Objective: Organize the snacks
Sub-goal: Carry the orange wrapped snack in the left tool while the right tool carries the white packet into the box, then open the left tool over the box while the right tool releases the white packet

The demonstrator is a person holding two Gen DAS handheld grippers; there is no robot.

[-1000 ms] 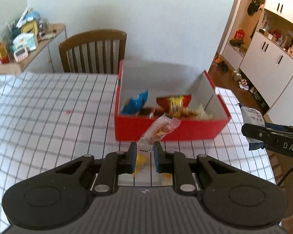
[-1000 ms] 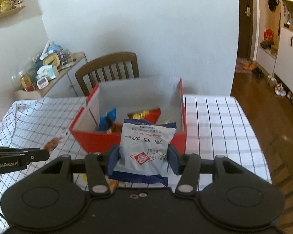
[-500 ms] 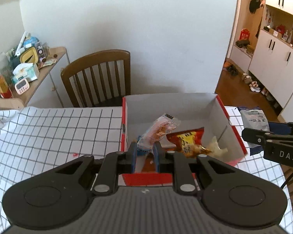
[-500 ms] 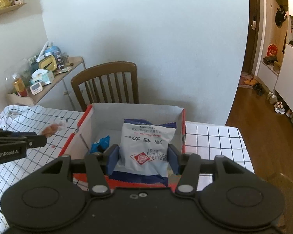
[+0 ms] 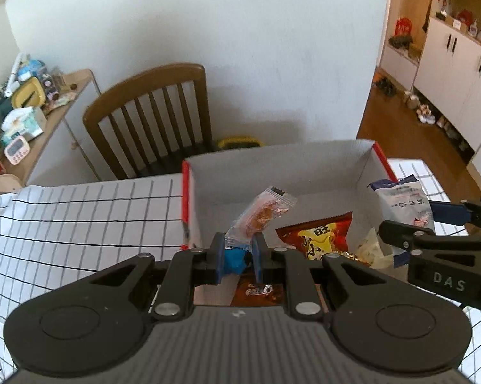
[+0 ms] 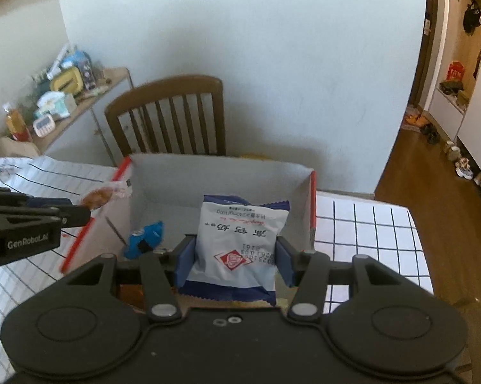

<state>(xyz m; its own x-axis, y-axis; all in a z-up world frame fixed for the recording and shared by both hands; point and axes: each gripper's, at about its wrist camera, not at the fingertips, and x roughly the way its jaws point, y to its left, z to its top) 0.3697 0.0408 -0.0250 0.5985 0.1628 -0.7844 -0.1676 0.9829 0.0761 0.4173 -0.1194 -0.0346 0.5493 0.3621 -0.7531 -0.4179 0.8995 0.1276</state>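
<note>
A red cardboard box (image 5: 279, 156) with white inner walls (image 6: 208, 176) stands open on the checked tablecloth. My left gripper (image 5: 239, 243) is shut on a small clear packet with an orange snack (image 5: 261, 212), held over the box's left part; the same packet (image 6: 101, 195) shows at the left in the right wrist view. My right gripper (image 6: 234, 249) is shut on a white and blue pouch (image 6: 240, 240), held over the box's right side (image 5: 400, 204). Inside lie a red and yellow bag (image 5: 317, 235), a blue packet (image 6: 146, 236) and a brown Oreo pack (image 5: 259, 291).
A brown wooden chair (image 5: 150, 112) stands behind the table at the wall. A side shelf (image 5: 26, 108) at the left carries bottles, a timer and boxes. White cupboards (image 5: 458, 64) and shoes on the wood floor lie to the right. The checked tablecloth (image 5: 80, 224) spreads left of the box.
Both grippers have moved forward from in front of the box to above its inside, each still carrying its packet. The box's interior and the chair now appear closer.
</note>
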